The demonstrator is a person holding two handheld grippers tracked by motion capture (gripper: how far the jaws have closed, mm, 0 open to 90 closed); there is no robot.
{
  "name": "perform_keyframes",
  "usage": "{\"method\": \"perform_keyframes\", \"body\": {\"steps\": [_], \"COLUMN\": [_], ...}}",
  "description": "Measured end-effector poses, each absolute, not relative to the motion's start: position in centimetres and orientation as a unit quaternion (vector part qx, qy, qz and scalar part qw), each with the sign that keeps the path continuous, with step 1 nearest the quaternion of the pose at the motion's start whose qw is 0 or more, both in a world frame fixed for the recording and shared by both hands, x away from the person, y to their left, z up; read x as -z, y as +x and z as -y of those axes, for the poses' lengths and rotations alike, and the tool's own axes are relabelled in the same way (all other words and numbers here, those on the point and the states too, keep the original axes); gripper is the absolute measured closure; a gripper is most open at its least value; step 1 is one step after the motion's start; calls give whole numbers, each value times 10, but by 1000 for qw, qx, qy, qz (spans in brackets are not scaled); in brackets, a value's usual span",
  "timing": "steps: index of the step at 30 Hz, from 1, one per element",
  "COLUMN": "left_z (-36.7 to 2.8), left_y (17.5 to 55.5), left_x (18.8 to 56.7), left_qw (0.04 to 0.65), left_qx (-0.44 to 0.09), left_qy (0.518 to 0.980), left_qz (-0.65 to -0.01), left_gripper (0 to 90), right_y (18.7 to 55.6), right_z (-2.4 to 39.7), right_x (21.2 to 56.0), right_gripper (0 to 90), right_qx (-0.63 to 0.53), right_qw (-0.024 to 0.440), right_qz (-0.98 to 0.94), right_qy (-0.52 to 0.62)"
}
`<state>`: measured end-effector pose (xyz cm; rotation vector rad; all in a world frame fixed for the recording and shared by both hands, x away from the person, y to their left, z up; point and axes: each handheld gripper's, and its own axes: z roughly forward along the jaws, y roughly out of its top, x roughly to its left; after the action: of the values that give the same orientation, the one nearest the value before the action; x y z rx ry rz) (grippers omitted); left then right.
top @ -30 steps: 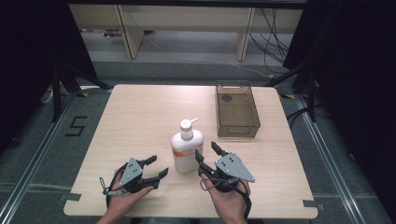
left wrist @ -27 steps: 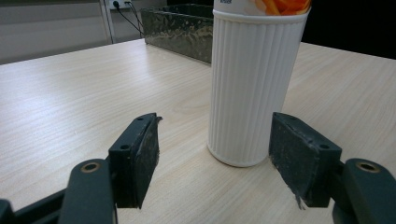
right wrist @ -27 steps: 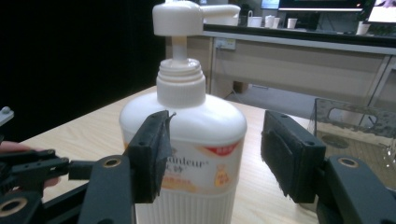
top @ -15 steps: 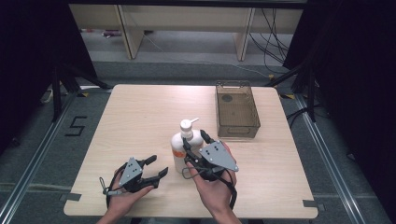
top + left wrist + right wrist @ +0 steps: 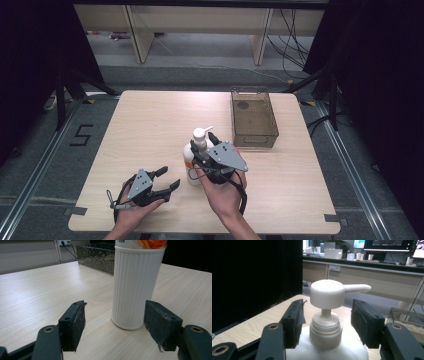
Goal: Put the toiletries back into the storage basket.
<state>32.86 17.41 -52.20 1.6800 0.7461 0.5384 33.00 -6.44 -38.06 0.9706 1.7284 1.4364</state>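
Note:
A white pump bottle [image 5: 192,156] with an orange label stands upright near the middle of the table [image 5: 150,120]. In the right gripper view its pump head [image 5: 327,293] and neck sit between my right gripper's [image 5: 327,315] open jaws, with a gap on each side. From above, that right gripper [image 5: 204,149] hangs at the bottle's top. My left gripper [image 5: 168,178] rests low near the front edge, open, left of the bottle. In the left gripper view the ribbed bottle body [image 5: 135,285] stands just beyond the open left gripper [image 5: 116,315].
A dark see-through bin [image 5: 254,145] sits at the back right of the table; the same bin [image 5: 97,255] lies behind the bottle in the left gripper view. Black curtains and shelving surround the table.
My right gripper has moved left and forward from beside the bottle to its top, its jaws now around the pump neck. The left gripper and the bottle have stayed put.

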Motion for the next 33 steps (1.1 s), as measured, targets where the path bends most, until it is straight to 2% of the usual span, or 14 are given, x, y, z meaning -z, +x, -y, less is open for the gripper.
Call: {"method": "perform_keyframes", "body": {"steps": [14,24,33], "left_z": [-174,-174,-173], "left_y": [329,329,329], "left_x": [522,522,522], "left_qw": [576,575,576], "left_qx": [-229,-227,-226], "left_qy": [718,720,719], "left_qz": [-317,-316,-316], "left_gripper": [332,332,334], "right_y": [338,340,339], "right_z": [55,52,54], "right_x": [380,378,378], "right_gripper": [501,588,599], "right_qx": [-545,-556,-563], "right_qw": [334,330,327], "right_qz": [-668,-652,-648], "right_qy": [381,395,394]}}
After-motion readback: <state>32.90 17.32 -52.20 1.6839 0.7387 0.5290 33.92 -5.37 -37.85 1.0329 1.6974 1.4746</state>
